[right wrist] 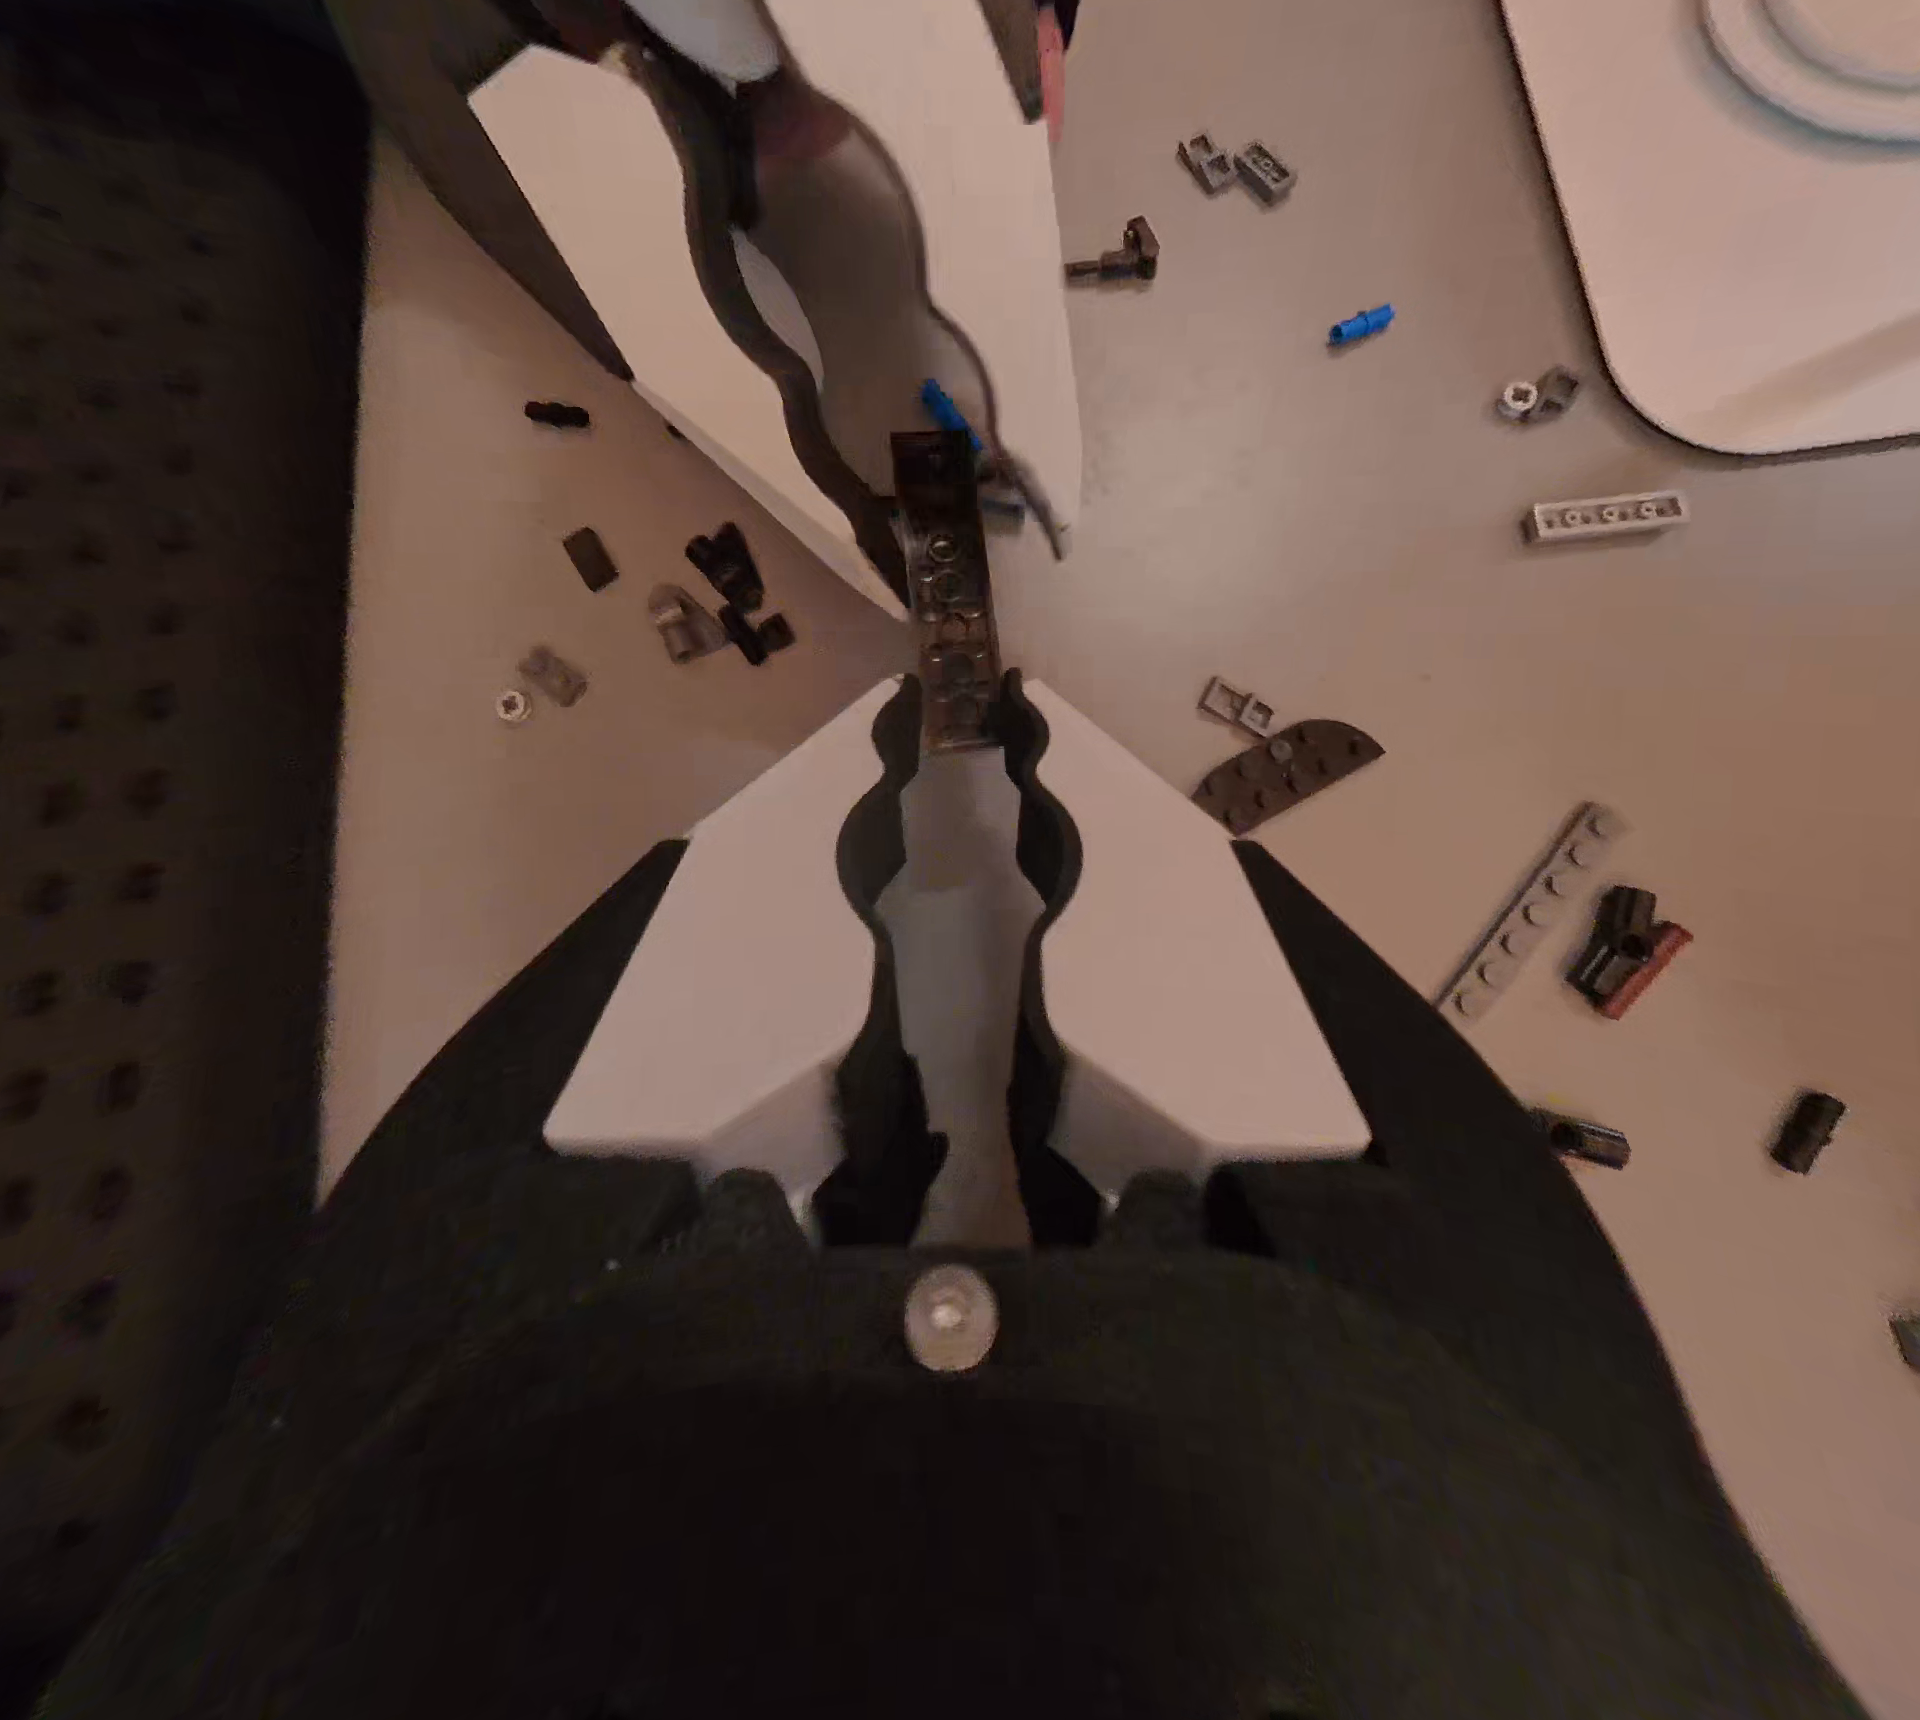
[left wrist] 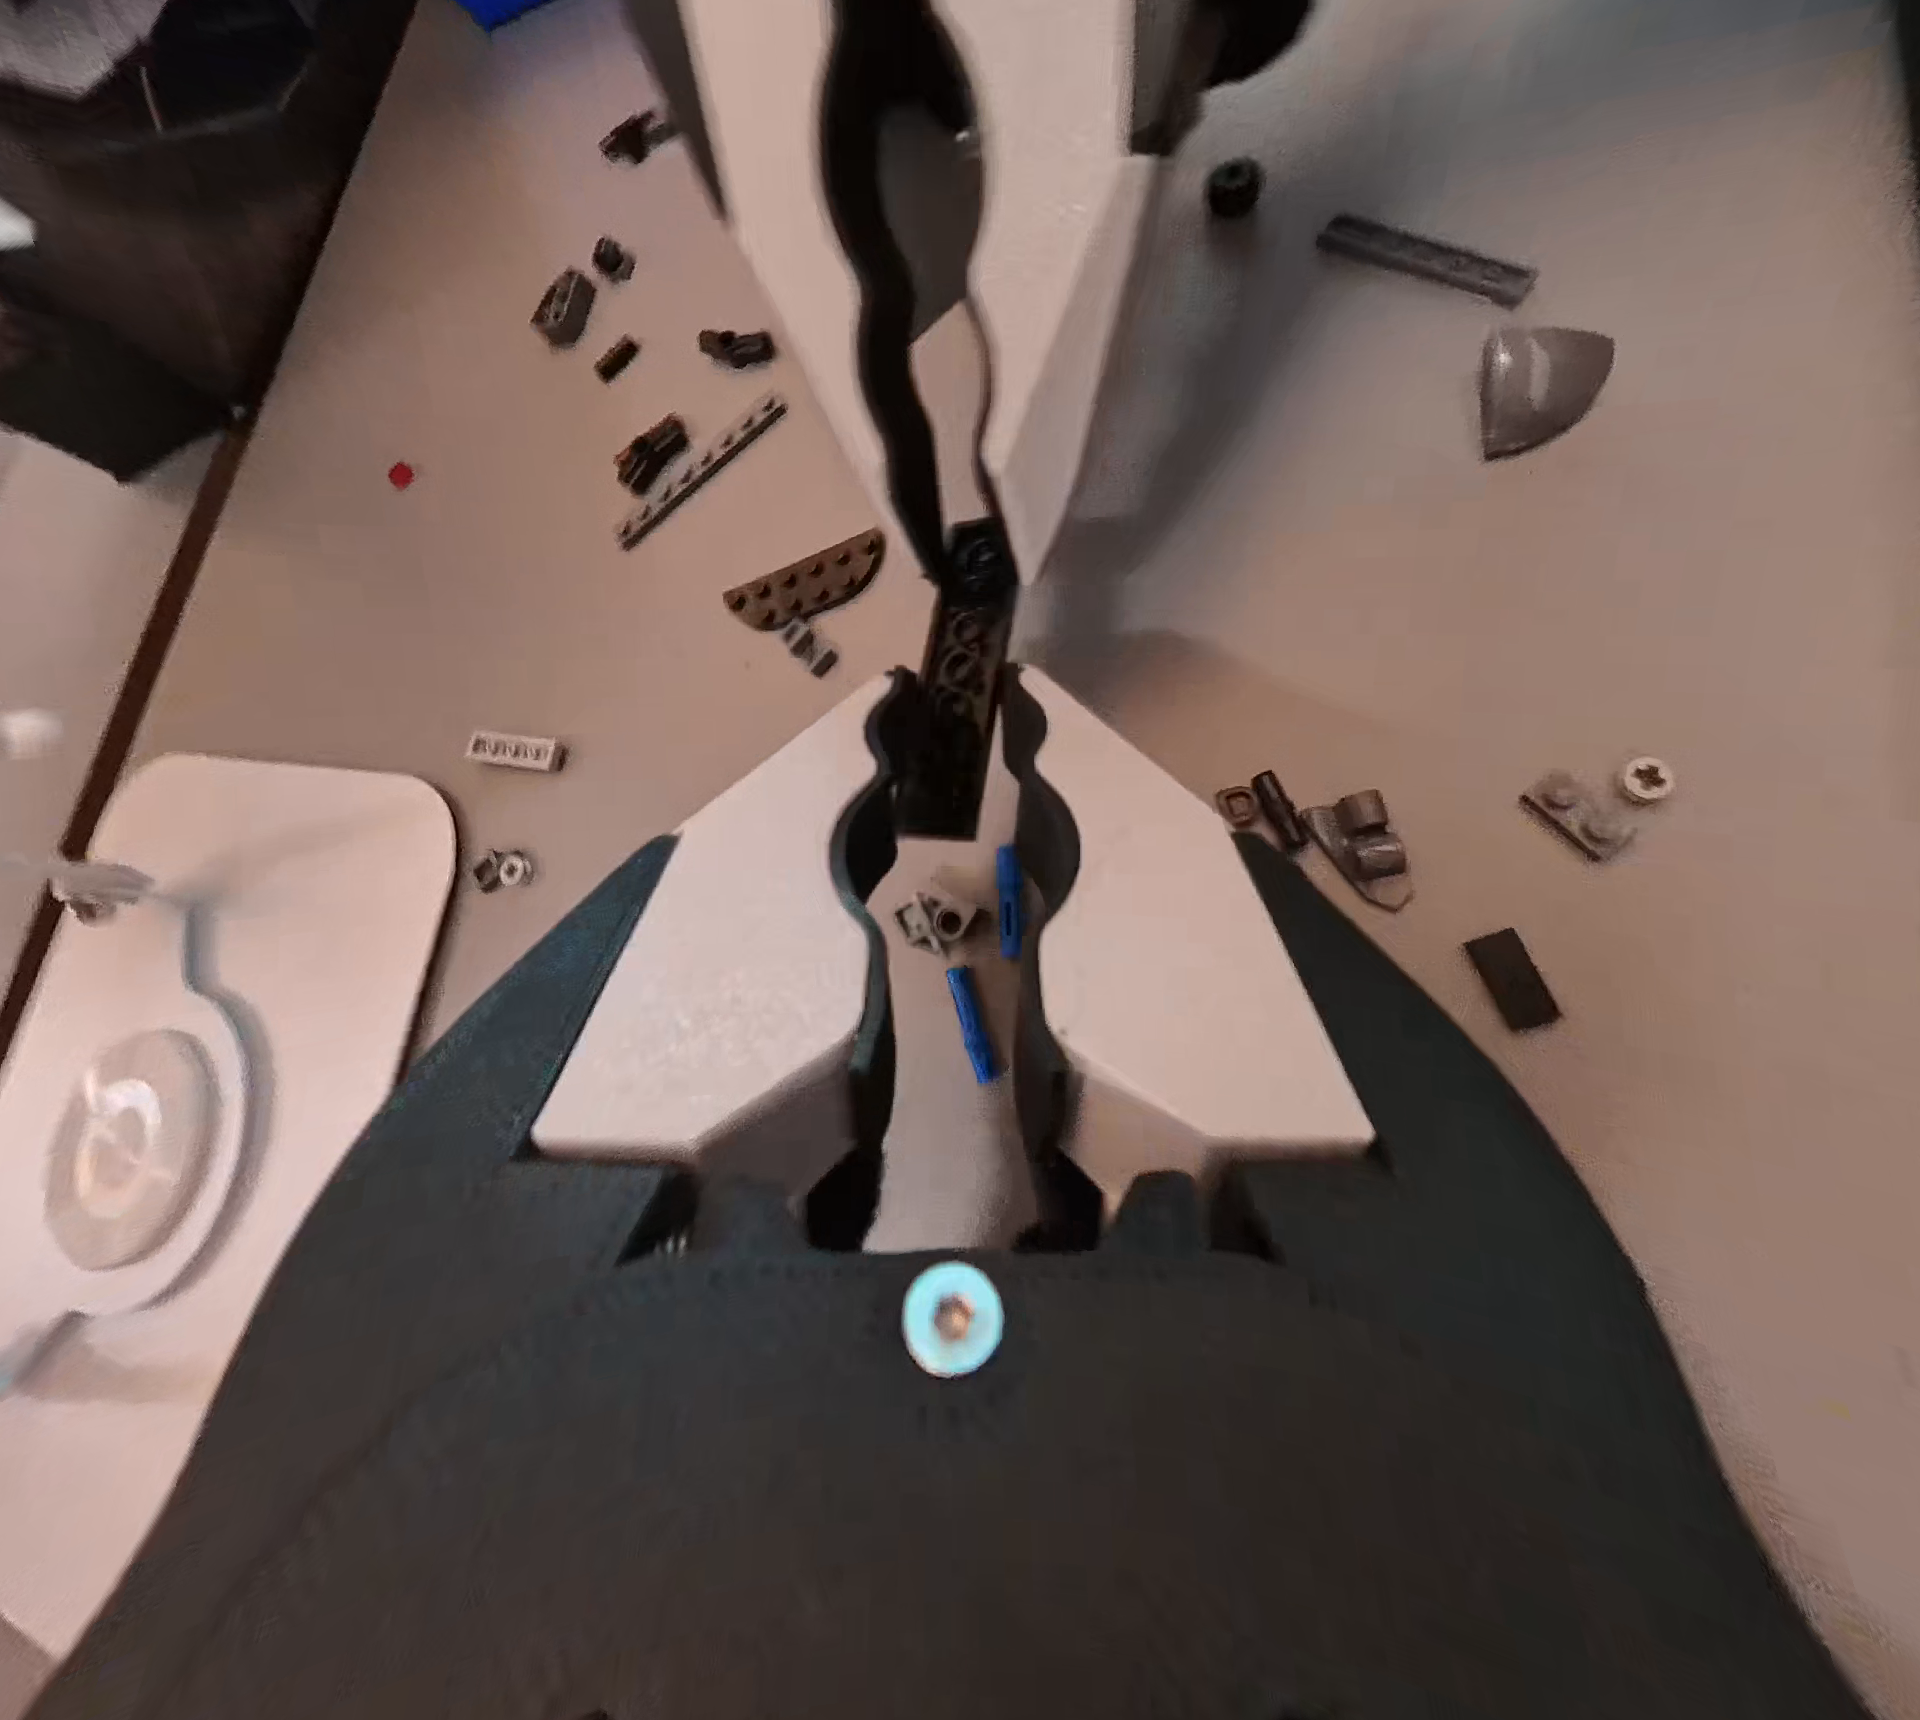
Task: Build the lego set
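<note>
My left claw point(left wrist: 948, 683) and right claw point(right wrist: 954, 694) both pinch the black plate point(left wrist: 961, 694) end to end above the worktop point(left wrist: 1247, 610), its long axis running straight between them.

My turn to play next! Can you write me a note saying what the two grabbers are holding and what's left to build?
Left gripper: shut on one end of the long black studded Lego plate.
Right gripper: shut on the plate's other end; both hold it above the beige table.
Loose on the table: blue pins, a small grey connector, a dark half-round plate, a long grey strip, a grey curved shell, plus small dark bits.
Done: the plate is picked up; nothing visibly attached.
Left: almost the whole build.
</note>
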